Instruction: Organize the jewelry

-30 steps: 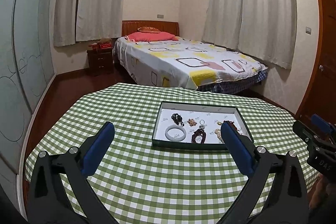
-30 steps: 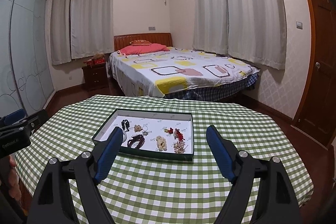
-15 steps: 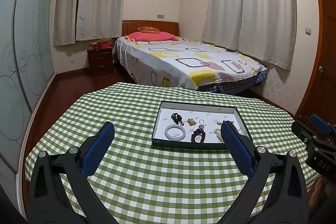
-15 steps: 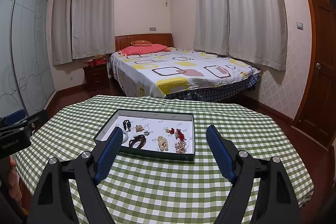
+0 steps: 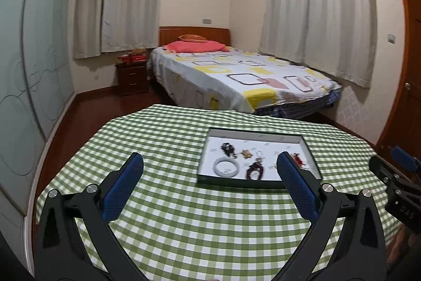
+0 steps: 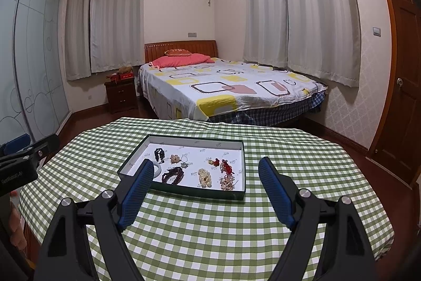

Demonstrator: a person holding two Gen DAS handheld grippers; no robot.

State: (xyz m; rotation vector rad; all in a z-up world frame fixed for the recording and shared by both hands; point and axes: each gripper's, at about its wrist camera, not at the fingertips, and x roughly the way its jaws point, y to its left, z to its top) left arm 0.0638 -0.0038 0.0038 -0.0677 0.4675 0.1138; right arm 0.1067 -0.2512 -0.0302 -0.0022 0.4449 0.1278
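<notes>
Surface (image 6: 236, 228) under checked cloth carries one shallow tray (image 6: 238, 195), set toward its far edge. Every piece seen lies inside the tray, spread apart in rough rows: white bangle (image 5: 225, 168), dark bead bracelet (image 6: 172, 174), pale bead cluster (image 6: 205, 177), red ornament (image 6: 226, 167). No piece lies on the cloth. Sorting appears complete, or none is yet lifted out. Left gripper (image 5: 209, 191) and right gripper (image 6: 206, 191) hover near the surface's near edge, both spread wide, holding nothing.

The left gripper's fingers (image 5: 294, 181) hide the tray's (image 5: 252, 133) 3 o'clock jewelry; the small charms (image 6: 184, 159) stay unidentifiable.
</notes>
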